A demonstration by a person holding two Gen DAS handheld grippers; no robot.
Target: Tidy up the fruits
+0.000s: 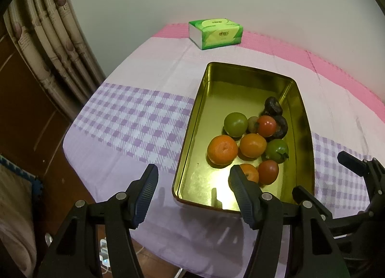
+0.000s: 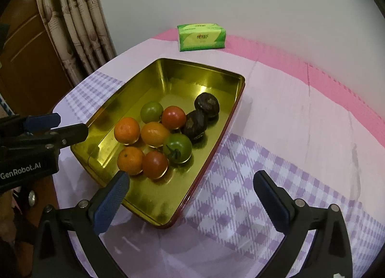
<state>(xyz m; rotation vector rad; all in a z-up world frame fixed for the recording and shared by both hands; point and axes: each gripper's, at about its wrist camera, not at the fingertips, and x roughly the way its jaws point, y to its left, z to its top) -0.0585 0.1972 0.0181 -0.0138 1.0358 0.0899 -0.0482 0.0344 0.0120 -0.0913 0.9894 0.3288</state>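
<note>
A gold metal tray (image 1: 192, 133) (image 2: 134, 85) lies on the table and holds several fruits: oranges (image 1: 222, 149) (image 2: 126, 130), red tomatoes (image 1: 266, 125) (image 2: 173, 117), green tomatoes (image 1: 235, 123) (image 2: 177, 148) and dark brown fruits (image 1: 273, 105) (image 2: 207, 104). My left gripper (image 1: 193, 181) is open and empty, above the tray's near left corner. My right gripper (image 2: 191, 187) is open and empty, above the tray's near right edge. Each gripper also shows in the other's view: the right one (image 1: 356, 162), the left one (image 2: 48, 126).
A green tissue pack (image 1: 215, 33) (image 2: 201, 37) lies at the far side of the table. The table has a lilac checked cloth (image 1: 134, 114) (image 2: 276, 162) with a pink band at the back. A curtain (image 1: 48, 37) and a wooden door stand to the left.
</note>
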